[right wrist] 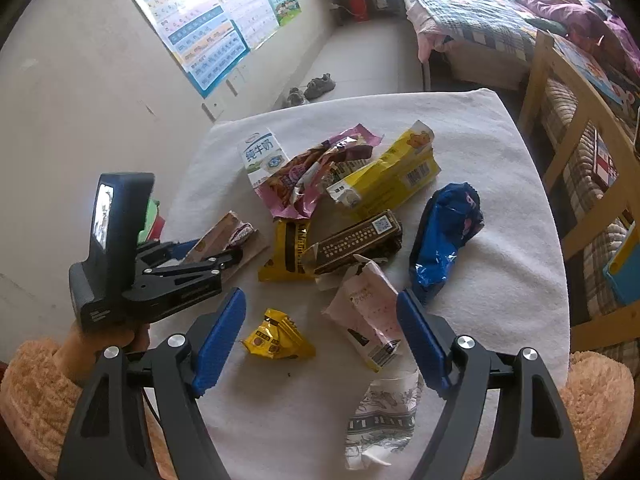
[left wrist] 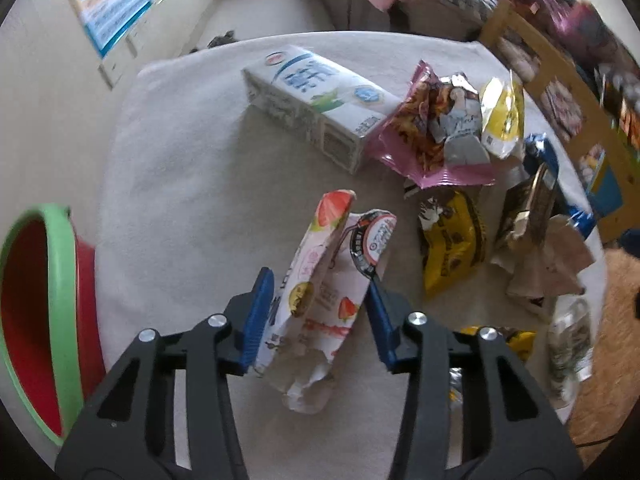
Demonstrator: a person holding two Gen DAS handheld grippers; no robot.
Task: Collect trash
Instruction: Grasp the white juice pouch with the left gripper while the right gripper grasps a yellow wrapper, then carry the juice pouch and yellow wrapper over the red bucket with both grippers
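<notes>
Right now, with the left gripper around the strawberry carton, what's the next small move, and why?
Probably lift it. The left gripper has its pads against both sides of the strawberry carton, and the red bin stands to its left, so a short raise would clear the cloth.

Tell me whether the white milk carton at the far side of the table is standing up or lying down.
Lying down. The milk carton rests on a long side on the cloth-covered table, its printed front facing up, one end against the pink snack wrapper.

Left half of the worktop (left wrist: 168, 168) lies bare; wrappers (left wrist: 436, 128) crowd the right; a milk carton (left wrist: 316, 100) blocks the upper centre.
</notes>
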